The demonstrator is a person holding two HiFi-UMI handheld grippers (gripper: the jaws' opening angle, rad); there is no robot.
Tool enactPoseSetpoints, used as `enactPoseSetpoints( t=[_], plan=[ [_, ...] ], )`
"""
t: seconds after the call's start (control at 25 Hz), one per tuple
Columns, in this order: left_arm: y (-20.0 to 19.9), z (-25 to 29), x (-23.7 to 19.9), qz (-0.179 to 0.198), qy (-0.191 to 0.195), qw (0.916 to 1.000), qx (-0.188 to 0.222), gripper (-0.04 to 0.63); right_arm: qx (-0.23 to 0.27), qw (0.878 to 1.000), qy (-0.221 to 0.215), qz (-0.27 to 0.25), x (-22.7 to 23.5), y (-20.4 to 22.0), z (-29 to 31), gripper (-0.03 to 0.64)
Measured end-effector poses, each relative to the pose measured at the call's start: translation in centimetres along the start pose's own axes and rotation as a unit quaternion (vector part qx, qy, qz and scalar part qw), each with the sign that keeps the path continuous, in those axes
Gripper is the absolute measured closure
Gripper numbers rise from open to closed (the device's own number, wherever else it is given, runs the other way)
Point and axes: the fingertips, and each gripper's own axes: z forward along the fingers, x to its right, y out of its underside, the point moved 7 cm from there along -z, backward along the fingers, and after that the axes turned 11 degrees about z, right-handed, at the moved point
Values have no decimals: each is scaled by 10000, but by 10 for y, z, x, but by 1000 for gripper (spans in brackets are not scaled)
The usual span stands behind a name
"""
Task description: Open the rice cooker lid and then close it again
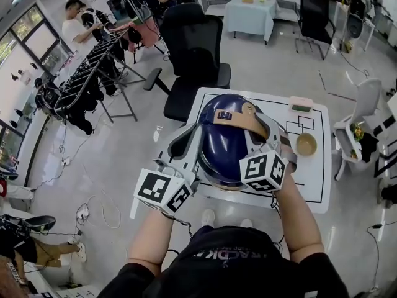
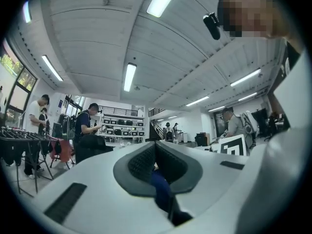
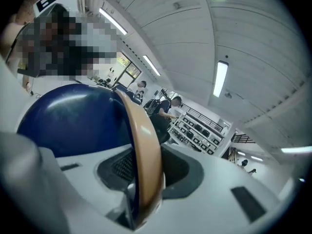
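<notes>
Free bench (image 1: 310, 172) at 3 o'clock of the rice cooker (image 1: 223, 135); bench edge close at 6. Left gripper (image 2: 156, 152) shut on blue rim (image 2: 161, 189) at 8 o'clock. Right gripper (image 3: 146, 167) clamped on tan handle (image 3: 144, 126) at 4.

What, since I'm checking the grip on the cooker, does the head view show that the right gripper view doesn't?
Only the head view: the table, a bowl and the left gripper at the rice cooker's side. Only the right gripper view: close up, the right gripper with jaws closed on the tan handle, and ceiling lights overhead. Both: the blue rice cooker and its handle.
</notes>
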Motion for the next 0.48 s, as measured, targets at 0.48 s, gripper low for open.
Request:
enactPoseSetpoints(
  t=[0.48],
  plan=[
    [37, 35, -38, -116, 916, 9954, -242, 592, -467, 9975, 185, -504, -33, -5, 18, 486]
  ],
)
